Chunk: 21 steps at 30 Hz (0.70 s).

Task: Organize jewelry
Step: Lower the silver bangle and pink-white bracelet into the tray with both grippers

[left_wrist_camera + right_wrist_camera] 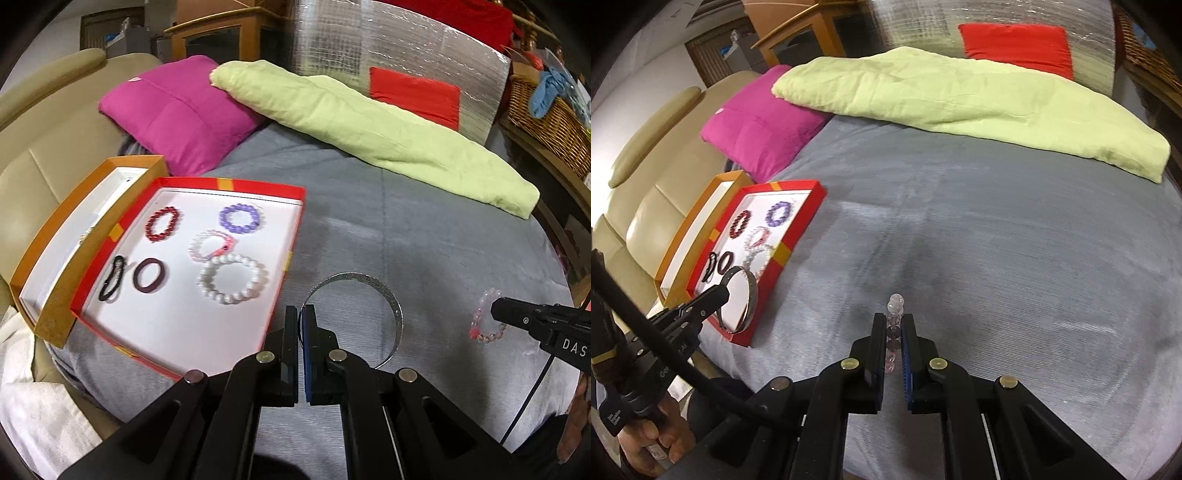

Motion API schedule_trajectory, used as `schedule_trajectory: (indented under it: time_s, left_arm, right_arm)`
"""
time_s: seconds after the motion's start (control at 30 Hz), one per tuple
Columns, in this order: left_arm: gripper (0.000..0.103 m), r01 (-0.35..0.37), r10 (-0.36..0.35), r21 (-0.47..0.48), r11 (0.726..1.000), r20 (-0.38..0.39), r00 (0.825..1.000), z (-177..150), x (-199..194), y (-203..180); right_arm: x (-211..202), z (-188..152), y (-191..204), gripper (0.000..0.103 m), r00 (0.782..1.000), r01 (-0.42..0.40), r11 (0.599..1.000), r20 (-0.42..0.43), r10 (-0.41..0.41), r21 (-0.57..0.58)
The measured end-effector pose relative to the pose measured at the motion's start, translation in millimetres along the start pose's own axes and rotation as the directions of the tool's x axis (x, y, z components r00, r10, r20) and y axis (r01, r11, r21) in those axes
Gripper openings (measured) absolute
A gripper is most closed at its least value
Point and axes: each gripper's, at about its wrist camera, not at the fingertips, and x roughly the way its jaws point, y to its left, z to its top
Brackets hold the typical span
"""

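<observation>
The left tool [302,325] pinches the silver headband [397,314]. The right tool [894,328] pinches a pink bead bracelet [896,302] above the bed [960,221]. Carry both gently to the red box [295,221] and set them on a bare spot.

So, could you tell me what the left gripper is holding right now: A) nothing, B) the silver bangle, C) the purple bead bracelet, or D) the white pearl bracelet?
B: the left gripper is shut on the rim of the silver bangle, lifted near the red tray.
</observation>
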Motion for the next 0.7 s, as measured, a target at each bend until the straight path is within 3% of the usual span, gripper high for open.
schedule_trajectory:
  time_s: [0.7]
  left_arm:
    - [0.002, -0.071, 0.069, -0.167, 0.983, -0.017, 0.997, 6, 14, 101]
  right_arm:
    - [28, 34, 91, 0.008, 0.997, -0.075, 0.99, -0.014, 0.074, -0.116]
